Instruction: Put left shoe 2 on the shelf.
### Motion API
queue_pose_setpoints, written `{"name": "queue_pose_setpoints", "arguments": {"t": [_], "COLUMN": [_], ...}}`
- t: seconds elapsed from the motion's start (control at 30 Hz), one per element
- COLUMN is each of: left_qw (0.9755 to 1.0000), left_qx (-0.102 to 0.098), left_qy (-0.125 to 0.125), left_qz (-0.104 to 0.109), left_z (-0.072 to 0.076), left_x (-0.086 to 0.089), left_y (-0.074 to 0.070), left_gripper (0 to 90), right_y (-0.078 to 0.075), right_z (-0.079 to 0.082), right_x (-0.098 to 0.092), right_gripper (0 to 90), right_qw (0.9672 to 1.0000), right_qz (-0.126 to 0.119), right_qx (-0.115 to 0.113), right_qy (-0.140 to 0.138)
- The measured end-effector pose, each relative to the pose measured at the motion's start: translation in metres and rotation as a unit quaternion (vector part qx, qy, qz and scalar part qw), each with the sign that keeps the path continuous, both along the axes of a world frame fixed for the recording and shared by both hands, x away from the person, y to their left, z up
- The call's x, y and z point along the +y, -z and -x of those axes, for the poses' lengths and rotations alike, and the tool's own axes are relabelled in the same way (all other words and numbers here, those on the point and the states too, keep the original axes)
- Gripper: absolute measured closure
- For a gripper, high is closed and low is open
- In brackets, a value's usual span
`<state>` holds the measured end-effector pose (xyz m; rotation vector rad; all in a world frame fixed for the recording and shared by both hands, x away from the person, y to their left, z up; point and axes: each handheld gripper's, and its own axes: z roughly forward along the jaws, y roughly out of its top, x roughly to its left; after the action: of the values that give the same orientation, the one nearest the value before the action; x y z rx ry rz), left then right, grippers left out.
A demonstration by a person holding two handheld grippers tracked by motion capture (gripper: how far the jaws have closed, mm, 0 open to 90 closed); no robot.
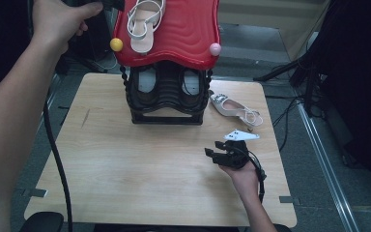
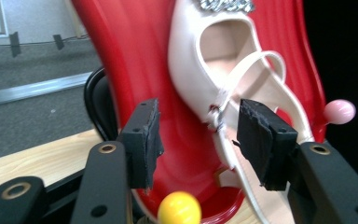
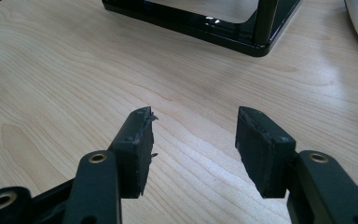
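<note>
Left gripper [image 2: 198,135] jaws spread; white sandal [image 2: 223,74] on red shelf [image 2: 135,60] lies just beyond the pads, untouched. Right gripper [image 3: 193,140] jaws spread over bare table [image 3: 74,70].

I am looking down on a pale wooden table [image 1: 125,169] that is sitting on a grey carpeted floor [image 1: 251,43]. A metal floor rail [image 1: 326,169] is running along the right, black cables [image 1: 290,113] are trailing beside it, and dark stands [image 1: 319,63] are crowding the dim right edge. A beige panel [image 1: 270,14] is standing at the back.
</note>
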<state>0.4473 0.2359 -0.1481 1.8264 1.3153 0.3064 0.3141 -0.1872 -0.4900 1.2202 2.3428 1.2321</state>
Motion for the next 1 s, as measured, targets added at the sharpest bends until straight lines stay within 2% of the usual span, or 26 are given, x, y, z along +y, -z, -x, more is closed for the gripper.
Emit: {"name": "queue_pose_setpoints", "arguments": {"t": [0.07,0.2,0.3,0.37,0.63,0.73,0.8,0.87,1.0], "left_qw": [1.0,1.0,0.9999,0.9999,1.0,0.9997,0.9998,0.9997,0.9997], "left_qx": [-0.001,0.003,-0.004,0.003,0.004,0.008,0.008,0.011,0.016], "left_qy": [-0.001,0.005,0.011,0.009,-0.003,-0.013,-0.011,-0.011,-0.011], "left_qz": [-0.008,-0.004,-0.012,-0.008,-0.007,-0.017,-0.012,-0.018,-0.014], "left_z": [0.001,0.002,0.004,0.004,0.006,0.008,0.009,0.009,0.011], "left_x": [0.003,0.01,0.015,0.019,0.037,0.042,0.046,0.049,0.055], "left_y": [0.003,0.01,0.016,0.019,0.034,0.041,0.048,0.054,0.068], "left_gripper": [48.6,47.4,45.4,44.9,44.1,42.8,42.0,41.6,41.4], "right_y": [0.0,0.0,0.0,0.0,0.001,0.001,0.001,0.0,0.0], "right_z": [0.0,0.0,0.0,0.0,0.0,0.0,0.0,0.0,0.0], "right_x": [0.0,-0.001,0.0,0.0,0.001,0.0,0.0,0.0,0.0], "right_gripper": [47.7,47.7,47.7,47.7,47.7,47.7,47.6,47.7,47.8], "right_qw": [1.0,1.0,1.0,1.0,1.0,1.0,1.0,1.0,1.0], "right_qz": [-0.001,-0.002,-0.001,0.0,0.0,0.001,0.0,0.001,-0.004], "right_qx": [-0.002,-0.001,0.0,0.0,-0.002,-0.001,-0.001,-0.002,-0.005], "right_qy": [0.0,0.001,0.001,-0.001,0.0,0.0,0.001,0.001,0.001]}}
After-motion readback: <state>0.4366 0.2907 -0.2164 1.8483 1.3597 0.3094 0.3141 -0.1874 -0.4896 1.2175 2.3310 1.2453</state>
